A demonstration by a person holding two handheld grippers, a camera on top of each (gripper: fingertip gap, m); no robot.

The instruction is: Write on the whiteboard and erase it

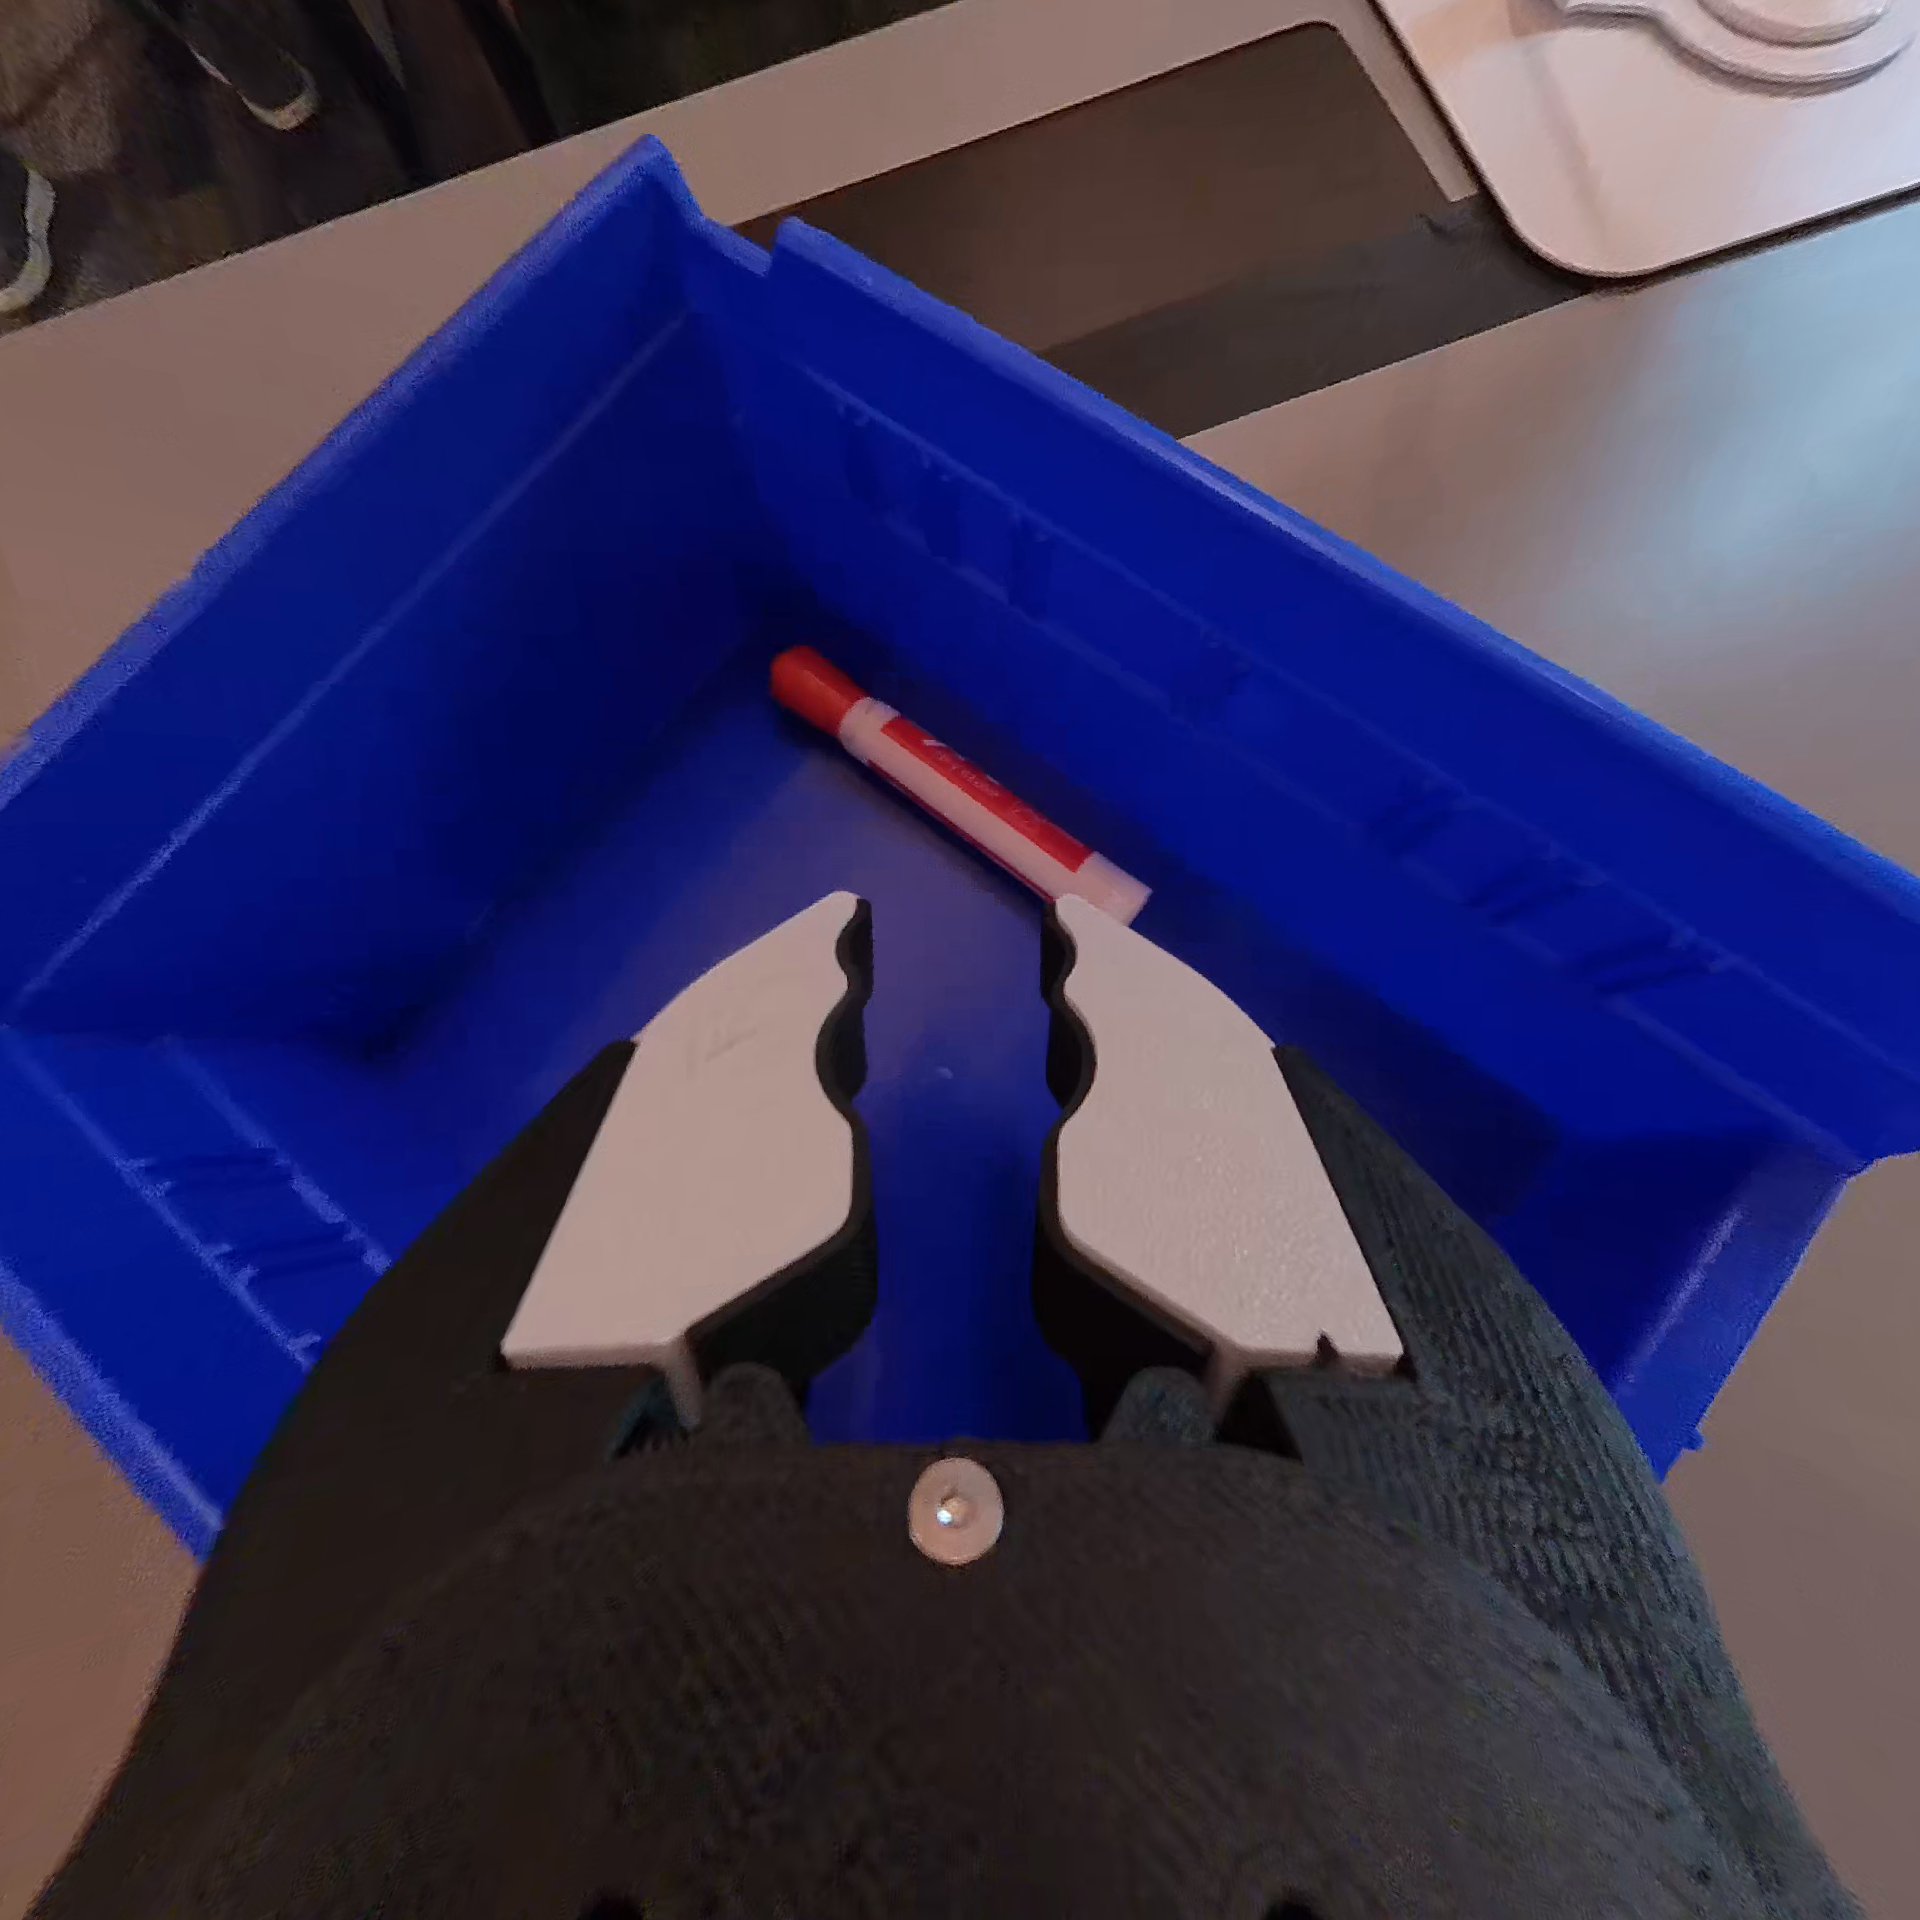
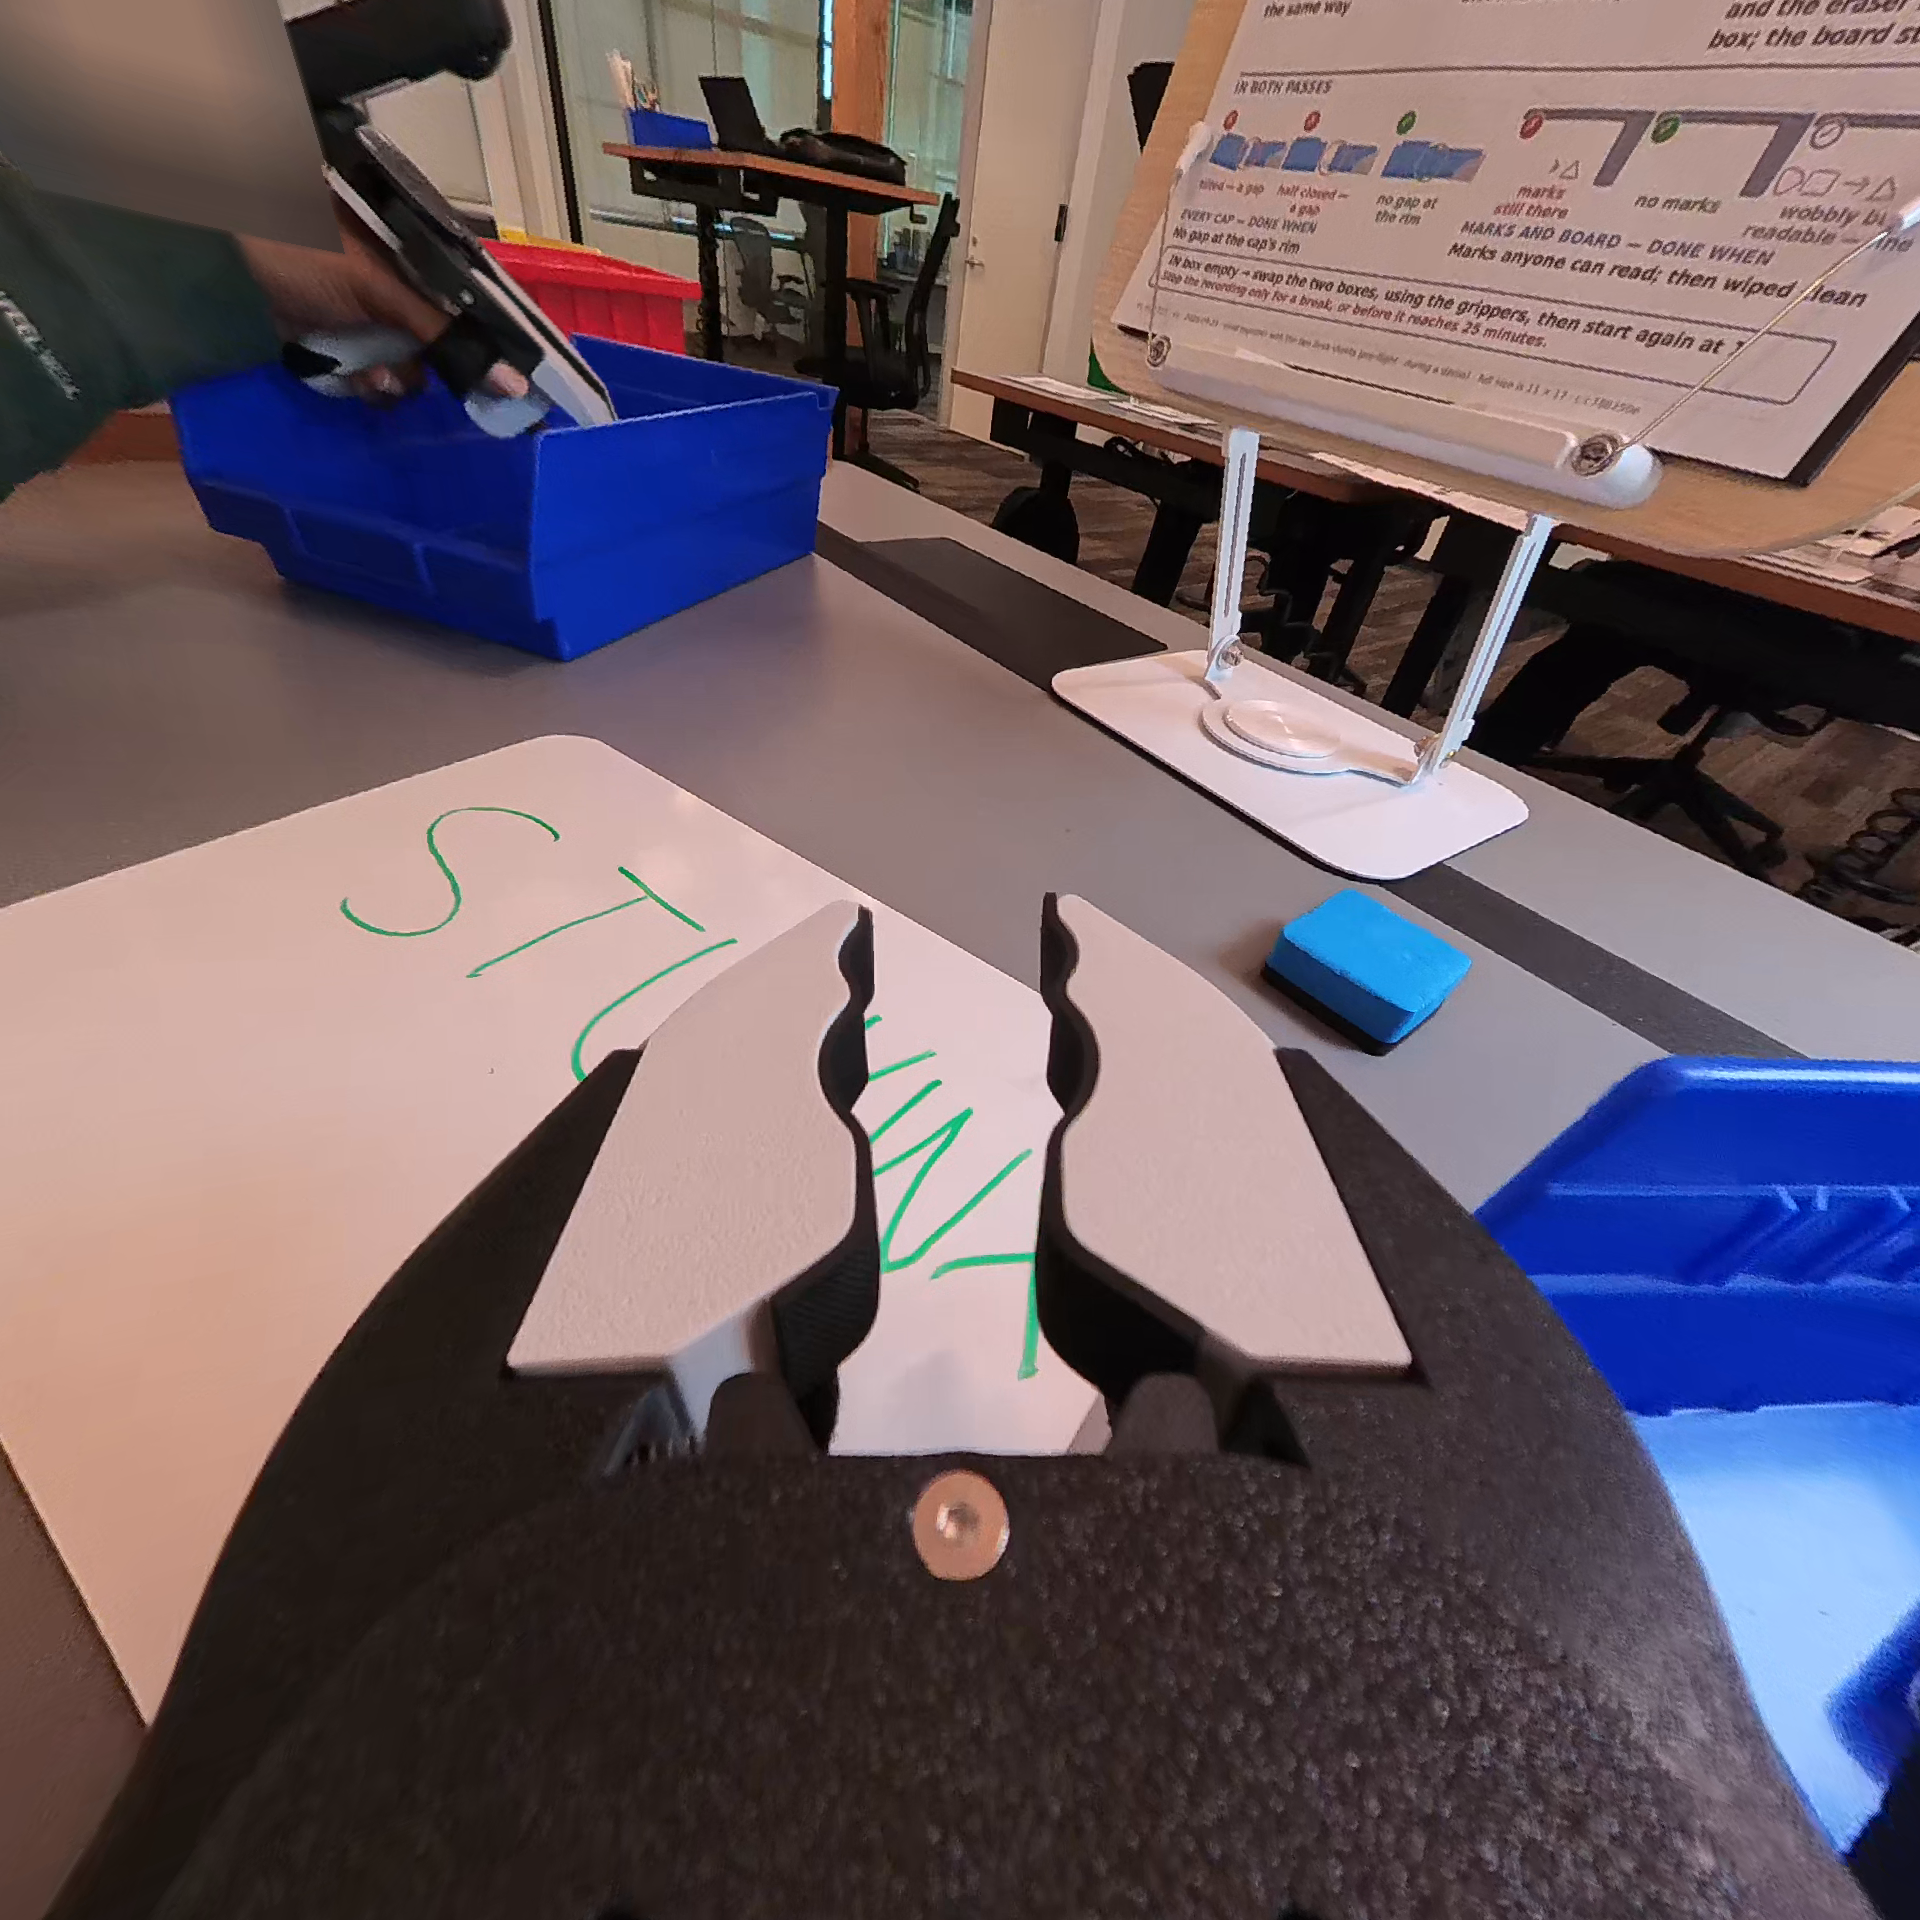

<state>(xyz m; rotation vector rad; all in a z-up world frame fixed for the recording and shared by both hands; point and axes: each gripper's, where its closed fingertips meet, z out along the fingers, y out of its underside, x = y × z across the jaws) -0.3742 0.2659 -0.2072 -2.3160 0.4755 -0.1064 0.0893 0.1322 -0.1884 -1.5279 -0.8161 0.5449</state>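
Nearest the lens in the left wrist view: left gripper (image 1: 954, 906), filling the lower half of the frame, fingers spread to a moderate gap and gripping nothing, tips down inside a blue bin (image 1: 436, 665). Beyond the tips, at centre frame: one red marker (image 1: 956, 784), capped, flat on the bin floor along the right-hand wall, its white end just beside the right fingertip, contact not clear.

In the right wrist view, lower half: right gripper (image 2: 956, 914), likewise parted and empty, poised over the whiteboard (image 2: 208, 1091) at left and centre. Green handwriting (image 2: 499, 883) across the board, partly hidden behind the fingers. At right edge, a second blue bin (image 2: 1714, 1247). At upper right, a white stand (image 2: 1288, 769) bearing a printed sheet. At upper left, the first bin again, with the left gripper dipping into it. Smallest, right of centre on the grey table (image 2: 935, 644): blue eraser (image 2: 1366, 966), just off the board's edge, near the right gripper's tips.

Judged progress: writing half done, green marks present; wiping not begun, with marks intact and eraser untouched. Left to do: grasping the eraser, clearing the board.
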